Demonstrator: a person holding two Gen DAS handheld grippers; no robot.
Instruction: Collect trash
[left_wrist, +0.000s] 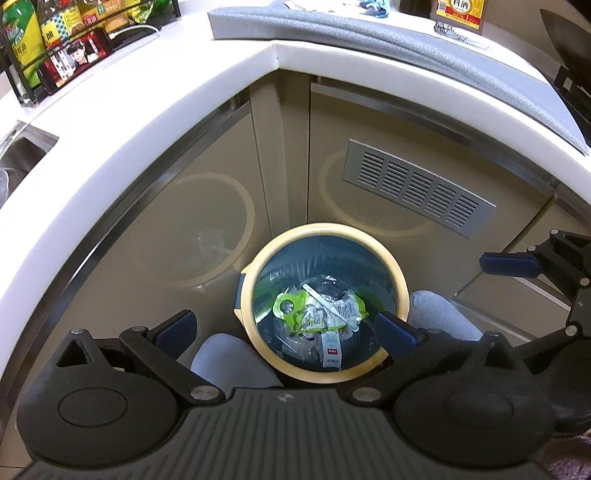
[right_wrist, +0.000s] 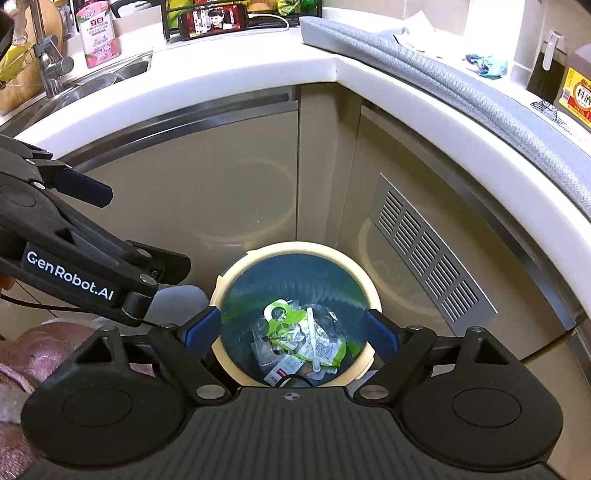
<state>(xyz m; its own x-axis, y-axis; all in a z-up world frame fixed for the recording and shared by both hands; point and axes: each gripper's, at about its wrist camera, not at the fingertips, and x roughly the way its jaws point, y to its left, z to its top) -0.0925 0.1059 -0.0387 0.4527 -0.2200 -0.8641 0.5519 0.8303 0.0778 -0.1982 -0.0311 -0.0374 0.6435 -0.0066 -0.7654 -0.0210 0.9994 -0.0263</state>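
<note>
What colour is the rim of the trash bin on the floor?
Pale yellow; the rim rings a dark blue-green liner, clearest in the left wrist view.

Each black hand-held gripper (left_wrist: 284, 325) has blue finger pads (left_wrist: 173, 326), silver screws and ribbed grey base; white "GenRobot.AI" lettering.

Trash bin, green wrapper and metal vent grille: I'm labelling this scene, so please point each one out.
Trash bin (right_wrist: 371, 295): right wrist view, on its cream rim.
Green wrapper (left_wrist: 286, 298): left wrist view, on the green flap by its round hole.
Metal vent grille (left_wrist: 417, 188): left wrist view, on its slats.
</note>
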